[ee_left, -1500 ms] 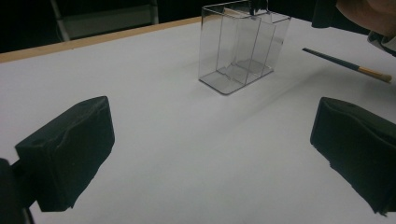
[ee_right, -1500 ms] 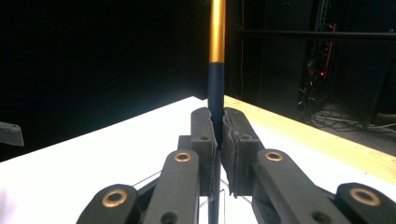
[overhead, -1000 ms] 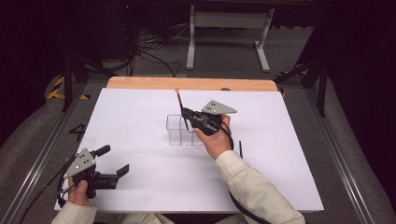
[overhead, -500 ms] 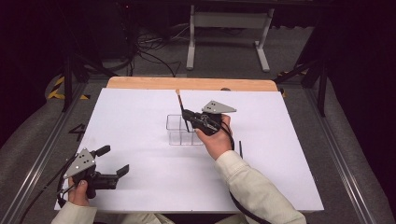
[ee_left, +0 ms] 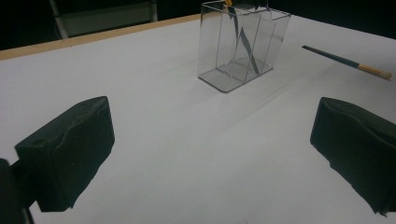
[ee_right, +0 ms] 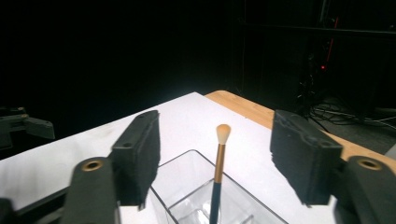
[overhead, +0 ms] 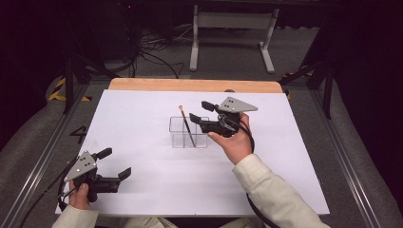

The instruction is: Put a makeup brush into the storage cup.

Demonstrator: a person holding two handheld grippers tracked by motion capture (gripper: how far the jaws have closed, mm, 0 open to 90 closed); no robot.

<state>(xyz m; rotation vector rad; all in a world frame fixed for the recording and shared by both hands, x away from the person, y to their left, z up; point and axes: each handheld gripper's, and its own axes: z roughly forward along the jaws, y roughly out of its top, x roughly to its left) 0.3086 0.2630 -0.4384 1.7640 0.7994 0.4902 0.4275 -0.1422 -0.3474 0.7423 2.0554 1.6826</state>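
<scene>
A clear plastic organizer [overhead: 188, 133] with upright compartments stands near the middle of the white surface [overhead: 142, 118]. A makeup brush [overhead: 186, 124] stands in it, leaning, dark handle down and pale bristle tip up, the tip tilted toward eleven o'clock in the high view. Which compartment holds it is hard to tell; it appears to be a middle one.

The right gripper [overhead: 202, 113] hovers just at three o'clock of the organizer, above its rim, held by the person's right hand [overhead: 234, 142]. Its jaws have just been opening and now stand apart; they press on nothing. In the right gripper view the brush [ee_right: 218, 175] rises between the two black pads without touching either, its gold ferrule and cream tip free, with the organizer [ee_right: 187, 196] below.

The left gripper [overhead: 115, 164] rests low at the seven o'clock corner of the surface, well apart from the organizer, in the left hand [overhead: 78, 194]. Its jaws are spread wide with nothing between them. In the left gripper view the organizer [ee_left: 240, 44] stands toward twelve o'clock, and a second brush [ee_left: 348, 61] lies flat on the surface at two o'clock, beside the organizer but not touching it.
</scene>
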